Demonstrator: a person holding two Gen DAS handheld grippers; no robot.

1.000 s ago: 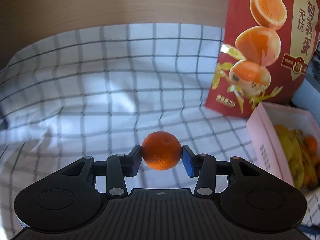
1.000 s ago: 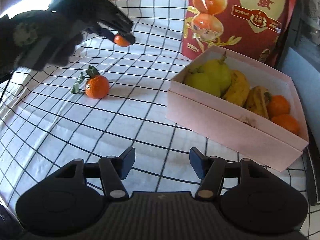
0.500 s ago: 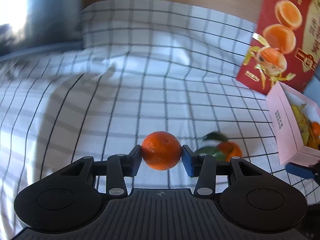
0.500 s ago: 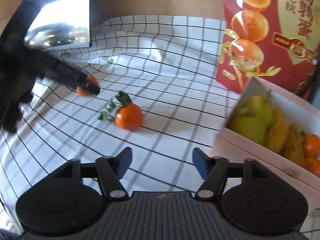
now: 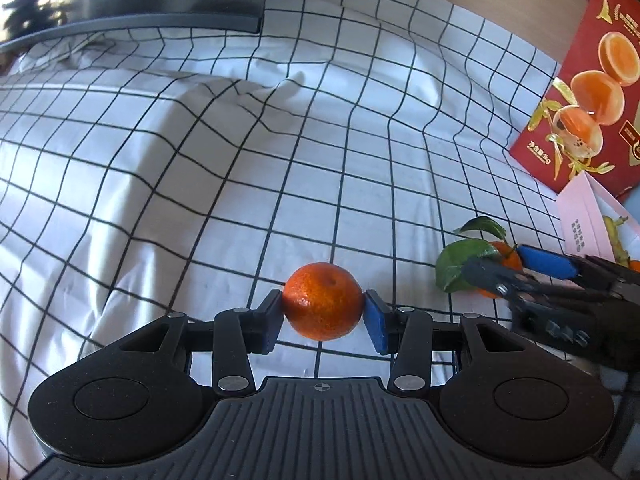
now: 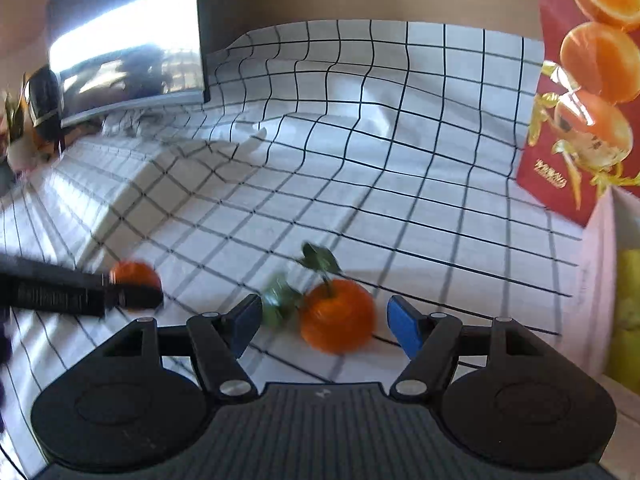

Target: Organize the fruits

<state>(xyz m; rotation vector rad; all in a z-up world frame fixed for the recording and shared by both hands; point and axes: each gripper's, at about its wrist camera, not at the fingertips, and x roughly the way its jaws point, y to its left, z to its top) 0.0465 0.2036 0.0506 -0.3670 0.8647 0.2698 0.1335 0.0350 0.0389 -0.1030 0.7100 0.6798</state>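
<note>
My left gripper (image 5: 322,314) is shut on a bare orange mandarin (image 5: 320,304), held just above the checked cloth (image 5: 240,160). In the right wrist view the same mandarin (image 6: 132,274) shows at the left, behind one dark left finger (image 6: 80,294). A second mandarin with green leaves (image 6: 338,316) lies on the cloth between the pads of my right gripper (image 6: 324,320), which stands open with gaps on both sides. The left wrist view shows this leafy mandarin (image 5: 505,254) and the right gripper (image 5: 506,270) around it. The right wrist view is motion-blurred.
A pink box (image 5: 580,220) with yellow and orange fruit stands at the right edge, also seen as the pink box wall (image 6: 600,260). Behind it leans a red snack bag (image 5: 580,100). A dark monitor (image 6: 128,40) stands at the back left. The cloth is wrinkled.
My left gripper swung left and down with its mandarin, away from the bag and box. My right gripper widened its jaws and moved up to the leafy mandarin, which now sits between its fingers.
</note>
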